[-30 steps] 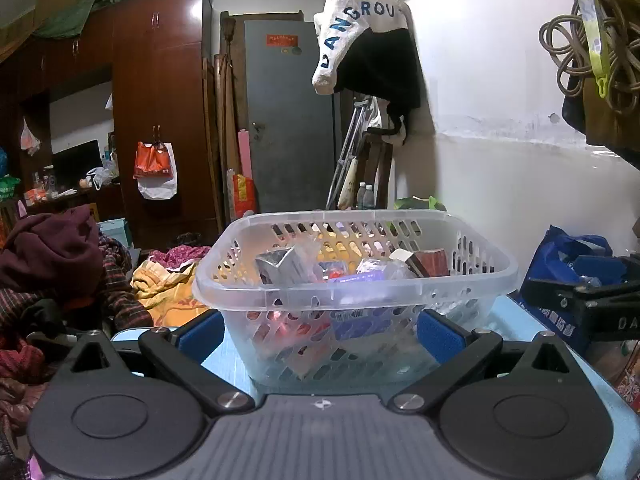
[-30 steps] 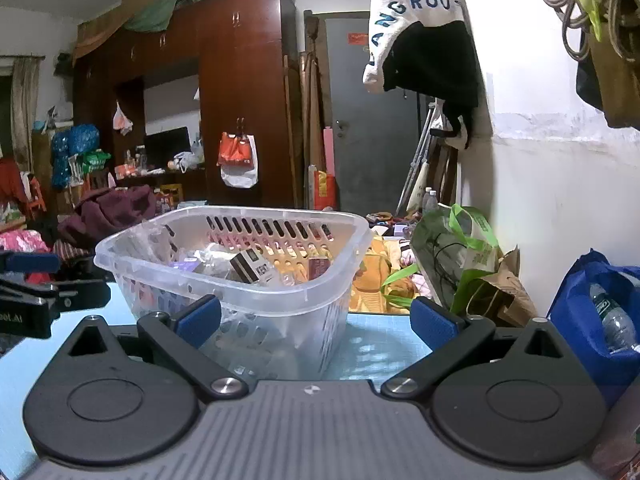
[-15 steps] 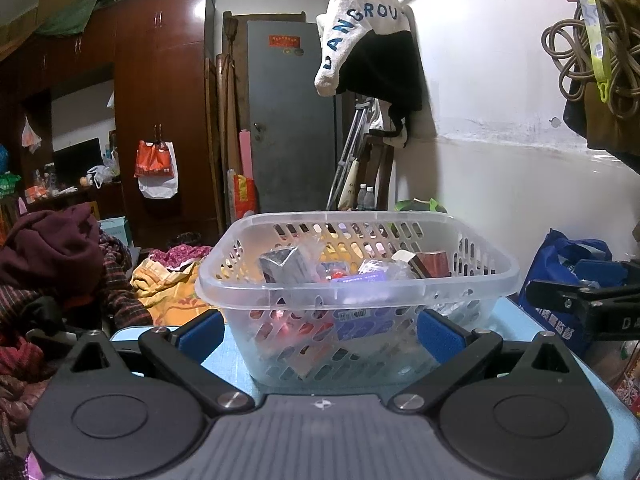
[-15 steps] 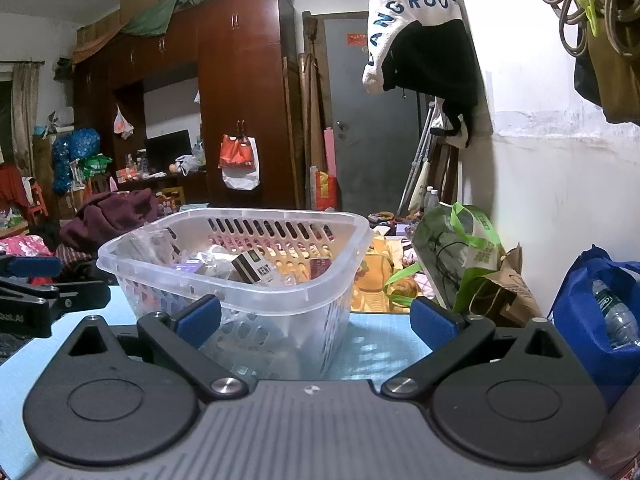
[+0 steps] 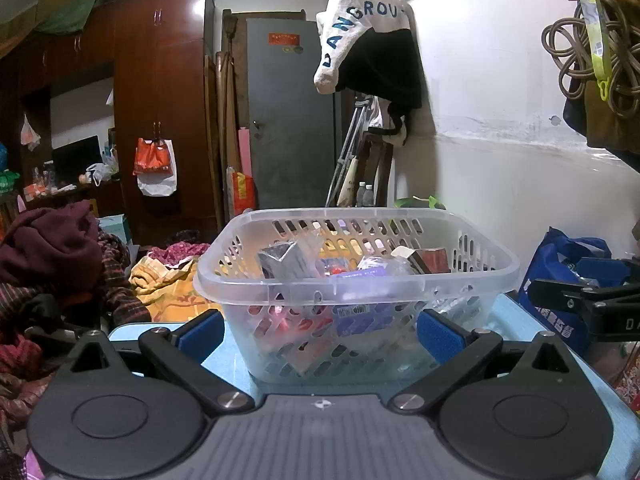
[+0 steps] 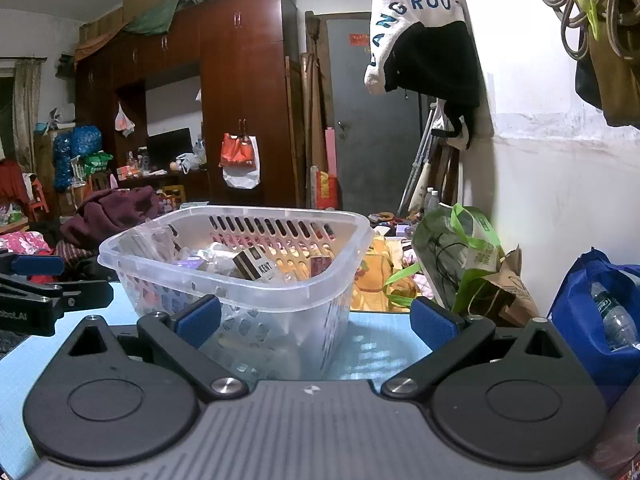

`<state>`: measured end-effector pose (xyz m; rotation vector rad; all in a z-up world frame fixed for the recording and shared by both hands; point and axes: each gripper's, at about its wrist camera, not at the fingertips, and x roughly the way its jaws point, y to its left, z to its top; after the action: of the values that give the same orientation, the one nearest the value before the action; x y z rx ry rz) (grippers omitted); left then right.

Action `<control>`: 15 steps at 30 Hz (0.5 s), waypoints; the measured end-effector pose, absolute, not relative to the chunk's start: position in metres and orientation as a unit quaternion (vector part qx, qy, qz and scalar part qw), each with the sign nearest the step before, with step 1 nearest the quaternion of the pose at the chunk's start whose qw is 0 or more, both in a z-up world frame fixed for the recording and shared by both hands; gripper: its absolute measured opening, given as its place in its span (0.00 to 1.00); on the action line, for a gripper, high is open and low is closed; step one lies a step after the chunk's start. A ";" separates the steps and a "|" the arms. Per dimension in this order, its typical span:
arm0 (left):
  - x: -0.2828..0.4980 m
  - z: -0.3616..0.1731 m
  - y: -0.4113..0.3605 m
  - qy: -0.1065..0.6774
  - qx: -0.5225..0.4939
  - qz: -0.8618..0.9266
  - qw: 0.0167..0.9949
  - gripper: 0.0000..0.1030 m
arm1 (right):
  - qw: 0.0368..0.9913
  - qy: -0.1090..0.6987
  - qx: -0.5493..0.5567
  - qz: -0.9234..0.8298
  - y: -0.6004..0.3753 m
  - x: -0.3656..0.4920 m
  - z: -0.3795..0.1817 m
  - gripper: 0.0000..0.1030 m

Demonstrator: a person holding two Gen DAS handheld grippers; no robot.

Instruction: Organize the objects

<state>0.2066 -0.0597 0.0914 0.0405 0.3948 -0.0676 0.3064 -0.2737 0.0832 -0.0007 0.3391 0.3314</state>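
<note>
Your right gripper (image 5: 580, 304) sits a little higher at the edge of the left view than a second ago; the basket (image 5: 356, 280) rides slightly lower.

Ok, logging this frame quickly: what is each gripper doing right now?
Left gripper: open, holding nothing, basket ahead.
Right gripper: open, holding nothing.
</note>
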 end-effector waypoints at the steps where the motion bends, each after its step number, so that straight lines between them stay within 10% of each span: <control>1: 0.207 0.091 -0.060 0.197 0.021 -0.034 0.980 1.00 | 0.972 0.168 -0.001 0.164 -0.274 0.306 0.083 1.00; 15: 0.208 0.091 -0.058 0.198 0.022 -0.029 0.980 1.00 | 0.972 0.172 -0.002 0.163 -0.276 0.307 0.083 1.00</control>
<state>0.2075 -0.0579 0.0913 0.0451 0.3979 -0.0591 0.3073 -0.2758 0.0826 -0.0032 0.3466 0.3283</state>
